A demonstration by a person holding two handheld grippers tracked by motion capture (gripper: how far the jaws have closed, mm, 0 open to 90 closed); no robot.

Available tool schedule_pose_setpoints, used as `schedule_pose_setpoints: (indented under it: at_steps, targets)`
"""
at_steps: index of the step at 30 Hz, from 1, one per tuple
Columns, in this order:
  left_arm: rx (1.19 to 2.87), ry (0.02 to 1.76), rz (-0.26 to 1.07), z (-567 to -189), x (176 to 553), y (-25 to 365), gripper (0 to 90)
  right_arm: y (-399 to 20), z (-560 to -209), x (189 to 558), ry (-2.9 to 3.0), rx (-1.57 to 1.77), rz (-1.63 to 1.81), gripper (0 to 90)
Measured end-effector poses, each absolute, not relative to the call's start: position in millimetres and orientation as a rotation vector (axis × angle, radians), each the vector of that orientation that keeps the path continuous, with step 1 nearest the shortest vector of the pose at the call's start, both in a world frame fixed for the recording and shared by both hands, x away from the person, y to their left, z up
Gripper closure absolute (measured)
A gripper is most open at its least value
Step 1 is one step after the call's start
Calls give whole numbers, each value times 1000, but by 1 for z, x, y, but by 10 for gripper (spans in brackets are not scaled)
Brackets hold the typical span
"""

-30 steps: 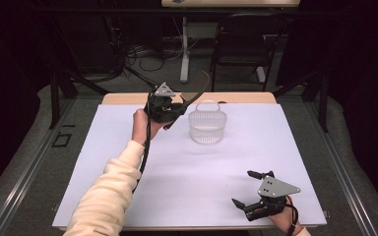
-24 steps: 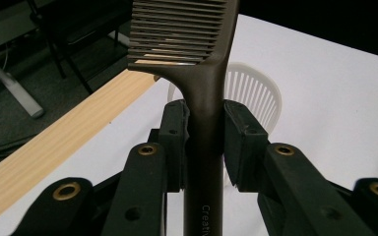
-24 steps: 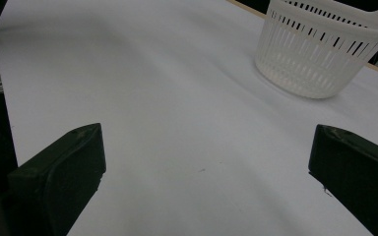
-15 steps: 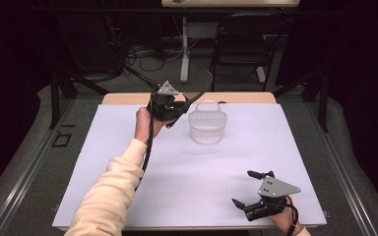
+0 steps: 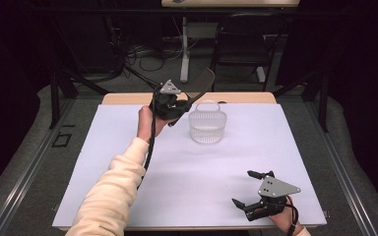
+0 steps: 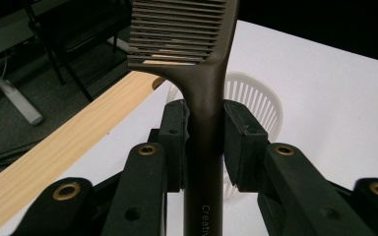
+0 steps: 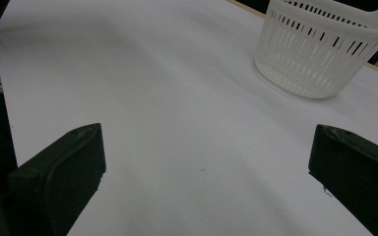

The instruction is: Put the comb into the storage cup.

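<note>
Dark comb (image 6: 204, 93) clamped, white slotted basket (image 5: 207, 127) upright

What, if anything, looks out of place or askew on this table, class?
Nothing stands out. The white basket stands upright and empty on the table. The left gripper holds a brown comb by its handle; the right gripper is open.

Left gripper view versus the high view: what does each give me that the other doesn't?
Left gripper view alone: the comb's teeth and the jaws clamping the comb by its handle, with lettering low on the handle. High view alone: the right gripper open, low at the table's near right, the sleeve, the left gripper itself, and the floor and chair beyond. Both share: the comb, the white basket, the white table and its wooden far edge.
</note>
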State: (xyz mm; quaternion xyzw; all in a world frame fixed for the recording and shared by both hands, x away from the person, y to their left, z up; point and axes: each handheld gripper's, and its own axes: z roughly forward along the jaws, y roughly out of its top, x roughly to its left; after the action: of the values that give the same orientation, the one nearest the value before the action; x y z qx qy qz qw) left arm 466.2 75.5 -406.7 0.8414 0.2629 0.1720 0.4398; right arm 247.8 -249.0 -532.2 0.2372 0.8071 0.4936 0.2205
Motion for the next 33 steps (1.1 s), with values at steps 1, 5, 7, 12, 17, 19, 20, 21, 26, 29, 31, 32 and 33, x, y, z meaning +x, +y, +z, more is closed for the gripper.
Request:
schedule_pose_setpoints:
  at_steps: [1, 5, 7, 12, 17, 19, 20, 21, 26, 29, 31, 32, 33]
  targets:
    - [2090, 651, 429, -407, 466, 75, 722, -249, -532, 248, 2232, 656, 1365, 1]
    - [2087, 645, 429, -407, 467, 73, 722, -249, -532, 248, 2231, 655, 1367, 1]
    - [2083, 644, 427, -408, 467, 72, 722, -249, -532, 248, 2232, 656, 1365, 1]
    - [2078, 636, 434, -408, 468, 70, 722, -249, -532, 248, 2232, 655, 1366, 1]
    - [2071, 629, 437, -408, 469, 68, 722, -249, -532, 248, 2232, 656, 1367, 1]
    - [2068, 625, 436, -408, 469, 67, 722, -249, -532, 248, 2232, 655, 1367, 2]
    - [2065, 623, 439, -408, 469, 66, 721, -249, -532, 248, 2231, 656, 1367, 1]
    - [2066, 621, 437, -408, 470, 65, 722, -249, -532, 248, 2232, 656, 1365, 1]
    - [2057, 615, 441, -409, 470, 62, 722, -249, -532, 248, 2231, 656, 1366, 2]
    - [2054, 612, 445, -409, 471, 61, 722, -249, -532, 248, 2231, 656, 1366, 2]
    - [2050, 614, 445, -409, 471, 61, 722, -249, -532, 248, 2231, 655, 1366, 1]
    - [2050, 610, 448, -410, 471, 61, 722, -249, -532, 248, 2231, 656, 1366, 1]
    - [2046, 611, 449, -410, 471, 60, 722, -249, -532, 248, 2231, 656, 1366, 1]
